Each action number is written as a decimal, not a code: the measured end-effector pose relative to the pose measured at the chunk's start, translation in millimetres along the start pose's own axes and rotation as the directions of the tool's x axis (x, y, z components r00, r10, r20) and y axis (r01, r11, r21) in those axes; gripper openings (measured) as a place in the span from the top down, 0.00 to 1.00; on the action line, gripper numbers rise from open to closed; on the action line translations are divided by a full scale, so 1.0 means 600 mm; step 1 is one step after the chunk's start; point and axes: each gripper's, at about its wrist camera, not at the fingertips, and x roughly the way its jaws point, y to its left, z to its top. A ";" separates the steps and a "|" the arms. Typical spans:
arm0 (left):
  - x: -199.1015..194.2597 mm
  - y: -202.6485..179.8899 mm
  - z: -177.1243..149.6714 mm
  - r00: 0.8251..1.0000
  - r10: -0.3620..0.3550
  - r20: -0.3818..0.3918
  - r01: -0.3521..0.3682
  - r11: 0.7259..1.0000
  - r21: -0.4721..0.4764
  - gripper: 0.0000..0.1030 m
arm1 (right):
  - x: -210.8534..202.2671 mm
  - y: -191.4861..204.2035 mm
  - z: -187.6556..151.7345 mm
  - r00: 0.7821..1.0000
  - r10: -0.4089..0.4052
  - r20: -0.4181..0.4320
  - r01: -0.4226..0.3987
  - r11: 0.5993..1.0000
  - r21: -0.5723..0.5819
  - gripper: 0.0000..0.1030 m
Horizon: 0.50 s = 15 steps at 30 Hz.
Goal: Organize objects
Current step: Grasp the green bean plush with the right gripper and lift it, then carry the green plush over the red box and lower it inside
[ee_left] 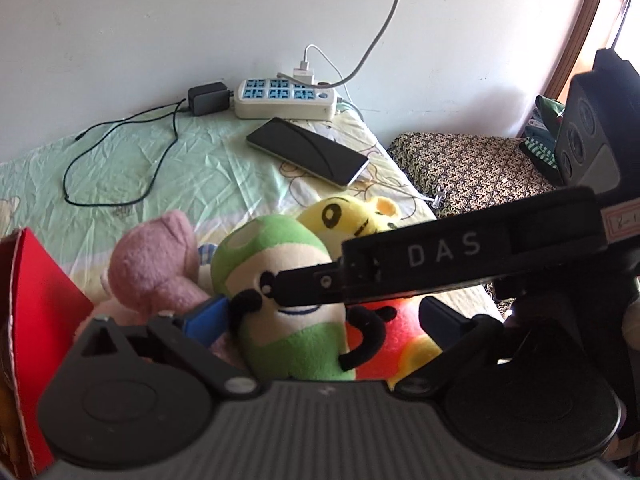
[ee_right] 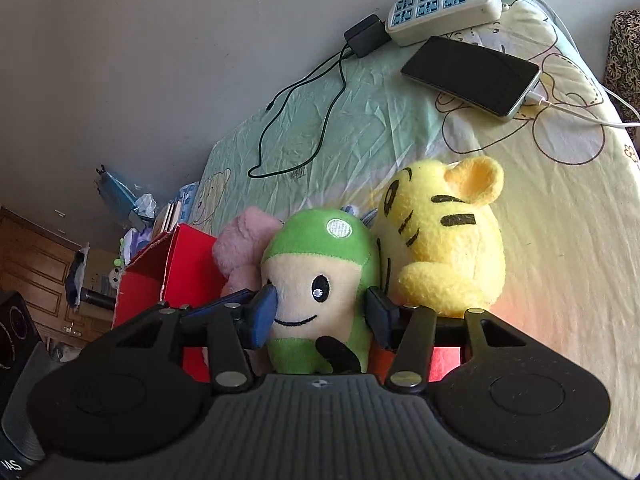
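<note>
A green mushroom plush sits between a pink plush and a yellow tiger plush on the bed. My right gripper is shut on the green plush, with blue pads pressed on both sides of its face. In the left wrist view the green plush stands between the wide-open fingers of my left gripper, which touch nothing. The right gripper's black arm crosses in front of the plush there. The pink plush and the yellow plush flank it.
A red box stands left of the plushes, also in the left wrist view. A phone, a power strip, a black charger and its cable lie on the sheet near the wall. A patterned cushion lies at the right.
</note>
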 end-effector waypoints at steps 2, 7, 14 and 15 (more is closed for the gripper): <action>-0.002 -0.004 0.000 1.000 0.010 0.009 -0.010 1.000 0.006 0.06 | -0.002 -0.005 0.000 1.000 0.007 0.007 -0.008 1.000 0.013 0.55; -0.015 -0.015 0.001 0.999 0.011 0.031 -0.012 1.000 0.012 0.08 | -0.019 0.000 -0.007 0.999 0.020 0.028 -0.020 1.000 0.021 0.58; -0.077 -0.035 0.002 0.995 -0.009 0.103 0.007 1.000 0.020 0.08 | -0.067 0.031 -0.020 0.995 0.055 0.082 -0.055 0.998 0.002 0.58; -0.088 -0.039 0.002 0.993 -0.011 0.117 0.009 1.000 0.022 0.08 | -0.074 0.036 -0.023 0.994 0.062 0.091 -0.063 0.998 0.002 0.58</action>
